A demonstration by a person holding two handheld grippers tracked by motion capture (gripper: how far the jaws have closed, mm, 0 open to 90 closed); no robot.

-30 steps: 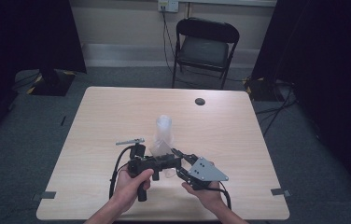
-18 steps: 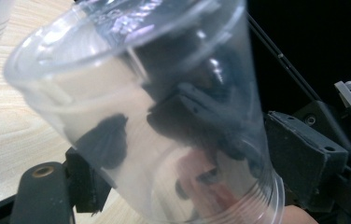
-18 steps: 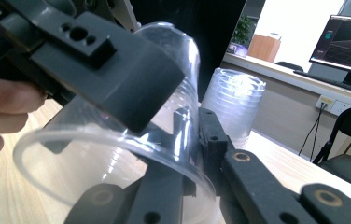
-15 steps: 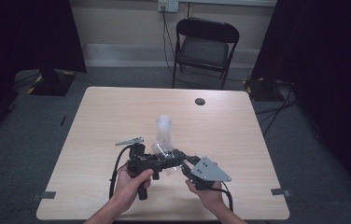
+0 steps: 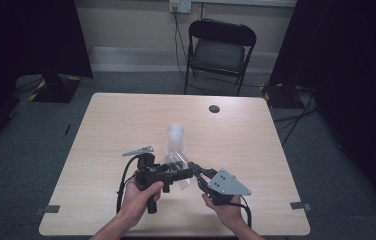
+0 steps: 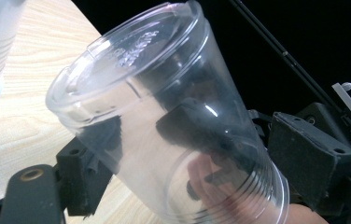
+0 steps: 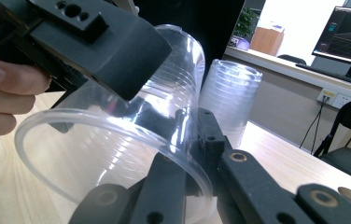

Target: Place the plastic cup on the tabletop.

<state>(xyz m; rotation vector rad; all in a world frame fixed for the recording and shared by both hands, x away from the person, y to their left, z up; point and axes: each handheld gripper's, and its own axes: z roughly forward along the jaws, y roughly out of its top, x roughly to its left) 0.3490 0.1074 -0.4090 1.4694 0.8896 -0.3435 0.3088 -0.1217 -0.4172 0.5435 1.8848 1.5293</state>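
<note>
A clear plastic cup [image 5: 177, 164] [image 6: 164, 116] [image 7: 117, 140] lies tilted on its side in the air between both grippers, low over the table's near half. My right gripper [image 5: 196, 171] [image 7: 192, 126] is shut on the cup's rim, one jaw inside the wall and one outside. My left gripper [image 5: 183, 173] [image 6: 201, 163] straddles the cup's body. Its jaws have just been opening and now stand off the wall, with the cup still between them. One left jaw [image 7: 94, 42] shows over the cup in the right gripper view.
A stack of clear cups [image 5: 176, 136] [image 7: 229, 93] stands upright just beyond the grippers. A small dark round disc [image 5: 214, 108] lies near the wooden table's [image 5: 101, 125] far edge. A black folding chair [image 5: 221, 50] stands behind the table.
The left gripper's jaws have spread apart around the cup. Both hands and the cup sit about where they were.
</note>
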